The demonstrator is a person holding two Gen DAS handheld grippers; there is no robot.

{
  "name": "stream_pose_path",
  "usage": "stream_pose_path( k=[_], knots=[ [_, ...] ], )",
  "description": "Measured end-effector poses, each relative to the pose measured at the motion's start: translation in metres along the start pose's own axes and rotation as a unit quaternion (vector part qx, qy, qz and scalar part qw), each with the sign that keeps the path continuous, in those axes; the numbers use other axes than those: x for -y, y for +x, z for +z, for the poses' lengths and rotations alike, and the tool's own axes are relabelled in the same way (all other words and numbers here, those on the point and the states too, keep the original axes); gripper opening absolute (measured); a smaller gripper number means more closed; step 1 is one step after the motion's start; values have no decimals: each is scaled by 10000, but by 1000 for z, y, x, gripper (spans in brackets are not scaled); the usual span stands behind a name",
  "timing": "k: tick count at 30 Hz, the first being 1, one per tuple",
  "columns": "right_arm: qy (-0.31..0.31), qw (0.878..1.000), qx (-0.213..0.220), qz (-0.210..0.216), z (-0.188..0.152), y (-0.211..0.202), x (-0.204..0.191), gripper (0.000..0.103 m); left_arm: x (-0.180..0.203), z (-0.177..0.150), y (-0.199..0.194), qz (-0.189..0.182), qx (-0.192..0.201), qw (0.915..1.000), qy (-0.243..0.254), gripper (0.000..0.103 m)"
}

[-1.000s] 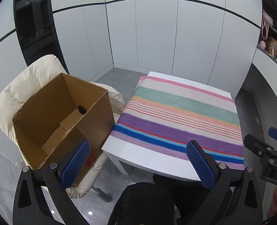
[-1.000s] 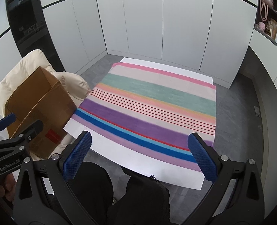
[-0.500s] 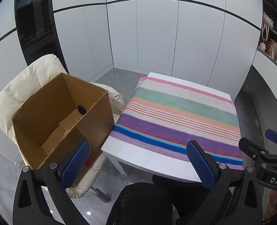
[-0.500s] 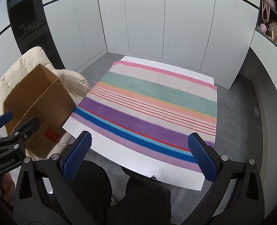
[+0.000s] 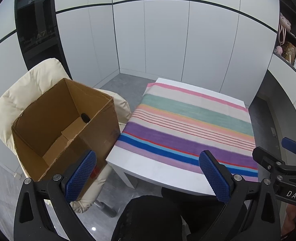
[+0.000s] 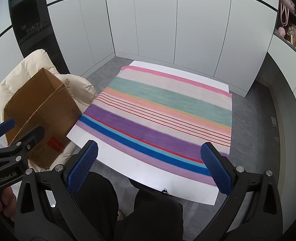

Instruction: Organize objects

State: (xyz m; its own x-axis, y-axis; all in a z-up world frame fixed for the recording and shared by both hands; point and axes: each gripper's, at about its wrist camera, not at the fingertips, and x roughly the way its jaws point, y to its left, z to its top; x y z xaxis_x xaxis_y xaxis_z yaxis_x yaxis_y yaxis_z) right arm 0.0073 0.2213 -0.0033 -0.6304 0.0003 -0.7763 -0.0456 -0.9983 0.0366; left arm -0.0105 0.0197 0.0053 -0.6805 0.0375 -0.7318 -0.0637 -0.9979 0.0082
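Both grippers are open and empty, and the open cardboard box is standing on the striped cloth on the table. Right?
Not quite. The cardboard box sits on the cream padded chair left of the table, not on the striped cloth; the left wrist view shows it. Both grippers are open and empty.

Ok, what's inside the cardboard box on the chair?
In the left wrist view, the cardboard box is open on top: bare bottom flaps and one small dark thing by the far wall. The near wall hides the front floor corner.

Brown cardboard box (image 5: 63,128): open top, tilted, resting on cream padded chair (image 5: 27,84) beside table. Small dark object (image 5: 85,117) inside on floor. Red label on outer wall.
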Motion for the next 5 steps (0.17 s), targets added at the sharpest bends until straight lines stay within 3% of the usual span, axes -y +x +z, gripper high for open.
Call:
stream_pose_path(
  k=[5],
  knots=[
    [-2, 10000, -1, -7, 0, 0, 0, 103, -1, 1, 2, -30, -3, 10000, -38, 103]
  ],
)
